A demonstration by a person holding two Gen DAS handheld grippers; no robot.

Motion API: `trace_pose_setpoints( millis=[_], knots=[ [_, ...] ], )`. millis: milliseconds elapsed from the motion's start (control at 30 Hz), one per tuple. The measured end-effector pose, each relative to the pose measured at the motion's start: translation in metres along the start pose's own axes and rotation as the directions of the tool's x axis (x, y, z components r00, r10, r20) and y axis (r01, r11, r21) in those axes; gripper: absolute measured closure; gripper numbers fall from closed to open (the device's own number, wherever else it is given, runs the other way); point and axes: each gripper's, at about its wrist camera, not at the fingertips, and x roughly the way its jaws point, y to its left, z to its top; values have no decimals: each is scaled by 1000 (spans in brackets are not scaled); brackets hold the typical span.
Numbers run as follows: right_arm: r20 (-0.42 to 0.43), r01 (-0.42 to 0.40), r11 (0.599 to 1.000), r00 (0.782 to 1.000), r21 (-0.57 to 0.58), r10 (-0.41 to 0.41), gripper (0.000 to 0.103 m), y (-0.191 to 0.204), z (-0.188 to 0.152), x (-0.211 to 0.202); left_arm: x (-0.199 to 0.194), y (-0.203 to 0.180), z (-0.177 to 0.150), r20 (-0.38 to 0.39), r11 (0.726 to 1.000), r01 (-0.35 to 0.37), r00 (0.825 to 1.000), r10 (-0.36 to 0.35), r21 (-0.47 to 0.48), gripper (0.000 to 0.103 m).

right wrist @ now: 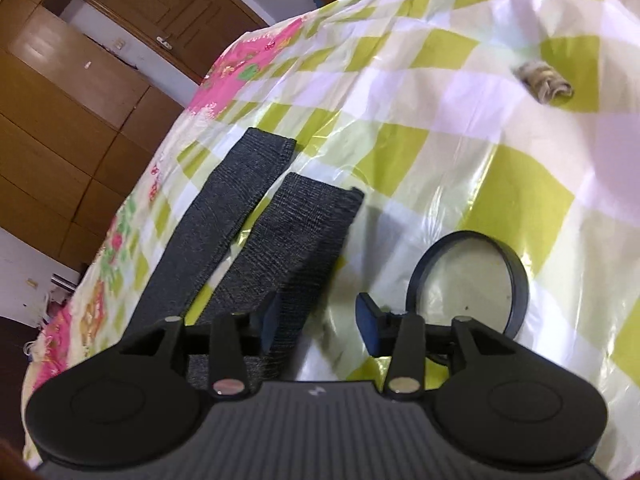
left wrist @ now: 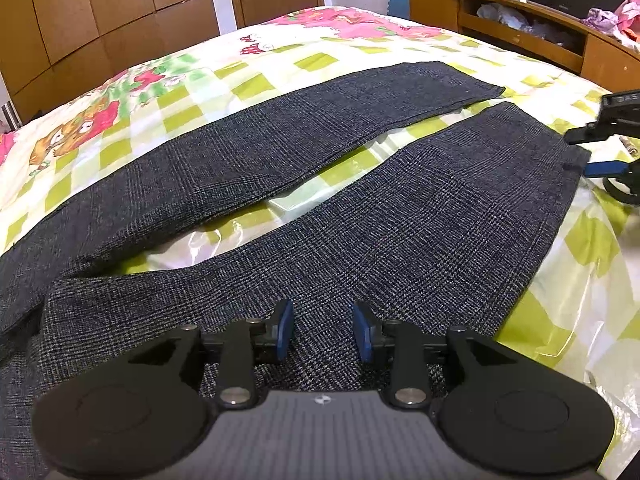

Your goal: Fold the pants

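Dark grey checked pants (left wrist: 280, 160) lie flat on the bed with both legs stretched away from me. My left gripper (left wrist: 323, 332) hovers low over the near leg (left wrist: 440, 220), open, with flat cloth showing between its blue pads. At that leg's hem on the right is my right gripper (left wrist: 588, 152). In the right wrist view the right gripper (right wrist: 319, 322) is open, and the edge of the near leg (right wrist: 296, 232) runs in beside its left finger without being pinched.
The bed carries a glossy green-checked sheet (right wrist: 460, 160) with pink cartoon prints. A small rolled scrap (right wrist: 546, 80) lies on it. A black-rimmed round disc (right wrist: 464, 280) sits right of the right gripper's fingers. A wooden shelf unit (left wrist: 520, 32) and a wardrobe (left wrist: 100, 20) stand beyond the bed.
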Motion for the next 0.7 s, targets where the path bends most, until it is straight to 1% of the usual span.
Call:
trace_pose_setpoints(
  millis=[33, 133, 167, 200, 233, 267, 300, 333, 367, 467, 533, 567, 600, 700],
  knots=[
    [-2, 7, 1000, 1000, -9, -7, 52, 3, 0, 4, 0, 1, 0, 0, 1000, 1, 1000, -1, -2, 57],
    [-18, 3, 1000, 1000, 11, -2, 52, 6, 1, 17, 0, 2, -1, 1, 1000, 5, 1000, -5, -5, 57],
    [-8, 15, 1000, 1000, 12, -14, 52, 8, 2, 20, 0, 3, -1, 0, 1000, 6, 1000, -6, -7, 56],
    [7, 44, 999, 999, 0, -44, 60, 10, 2, 22, 1, 3, 0, -2, 1000, 7, 1000, -7, -10, 56],
    [16, 80, 997, 997, -15, -80, 81, 12, 3, 24, 1, 4, 0, -5, 1000, 8, 1000, -8, -14, 56],
    [14, 115, 993, 993, -21, -115, 93, 12, 4, 26, 1, 5, 1, -4, 1000, 10, 1000, -10, -18, 56],
    [7, 108, 994, 994, -13, -108, 98, 10, 6, 26, -1, 5, 1, -1, 1000, 14, 1000, -14, -21, 56],
    [11, 83, 997, 996, -1, -83, 100, 8, 8, 20, -1, 4, 1, 3, 1000, 20, 1000, -20, -24, 56],
    [23, 80, 997, 997, -11, -79, 100, 8, 10, 15, -2, 4, 0, 6, 999, 26, 1000, -26, -26, 56],
    [67, 127, 989, 990, -75, -122, 100, 9, 12, -2, 0, 2, -4, 3, 999, 40, 999, -40, -32, 56],
    [55, 157, 981, 987, -111, -152, 98, 8, 12, -1, -4, 4, -6, 7, 999, 38, 999, -38, -23, 56],
    [36, 172, 974, 985, -147, -168, 94, 11, 11, 2, -9, 8, -7, 13, 999, 35, 999, -34, -19, 56],
    [29, 200, 964, 980, -172, -198, 91, 13, 10, 3, -15, 13, -8, 21, 999, 29, 999, -28, -19, 56],
    [74, 246, 940, 969, -235, -235, 91, 23, 4, -13, -38, 42, -16, 42, 1000, -14, 999, 15, -27, 56]
  ],
)
